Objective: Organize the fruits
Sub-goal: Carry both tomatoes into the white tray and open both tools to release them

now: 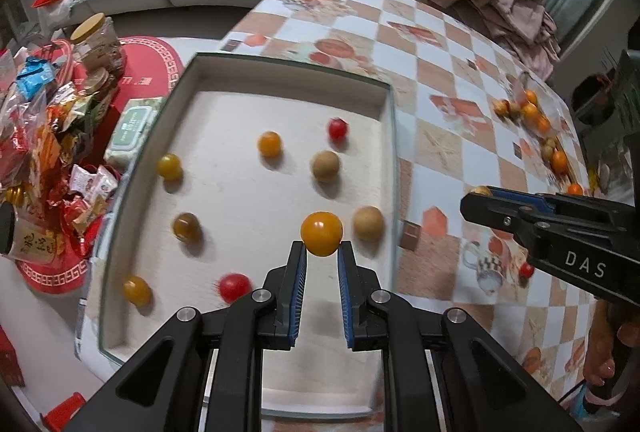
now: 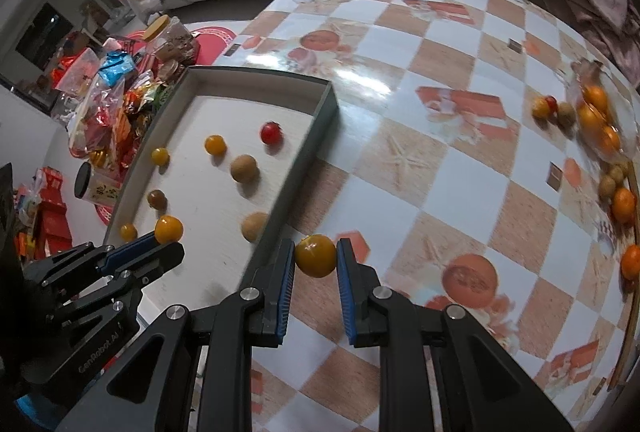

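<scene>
Fruits: my left tool [image 1: 322,255] clamps an orange tomato [image 1: 321,234] over the tray [image 1: 394,135]; my right tool [image 2: 316,259] clamps another [image 2: 315,256] beside its wall. They look light, smooth, probably soft, so I grip across the middle, gently.
</scene>
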`<control>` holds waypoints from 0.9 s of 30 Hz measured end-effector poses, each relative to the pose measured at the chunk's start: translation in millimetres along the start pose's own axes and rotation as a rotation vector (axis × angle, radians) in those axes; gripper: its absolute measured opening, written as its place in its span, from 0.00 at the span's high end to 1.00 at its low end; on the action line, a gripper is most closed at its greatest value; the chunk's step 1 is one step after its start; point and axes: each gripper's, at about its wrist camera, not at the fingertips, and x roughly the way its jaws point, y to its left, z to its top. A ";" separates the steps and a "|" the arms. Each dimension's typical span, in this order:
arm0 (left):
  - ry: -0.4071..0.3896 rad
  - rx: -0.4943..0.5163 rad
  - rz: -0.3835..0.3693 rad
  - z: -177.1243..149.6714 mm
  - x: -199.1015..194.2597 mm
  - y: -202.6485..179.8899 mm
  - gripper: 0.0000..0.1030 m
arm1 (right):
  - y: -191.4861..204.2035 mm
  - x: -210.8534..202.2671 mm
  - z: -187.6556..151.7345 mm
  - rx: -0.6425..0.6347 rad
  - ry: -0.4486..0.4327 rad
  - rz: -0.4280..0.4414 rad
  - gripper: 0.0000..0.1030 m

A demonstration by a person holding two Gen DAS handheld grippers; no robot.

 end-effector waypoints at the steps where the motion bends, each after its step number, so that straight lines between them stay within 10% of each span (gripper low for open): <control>1: -0.002 -0.004 0.005 2.0 0.3 4.0 0.83 | 2.3 1.5 2.5 -0.001 0.000 0.003 0.78; 27: 0.022 -0.040 0.081 47.5 57.0 64.0 0.83 | 52.2 84.9 99.4 -0.041 0.018 0.003 0.78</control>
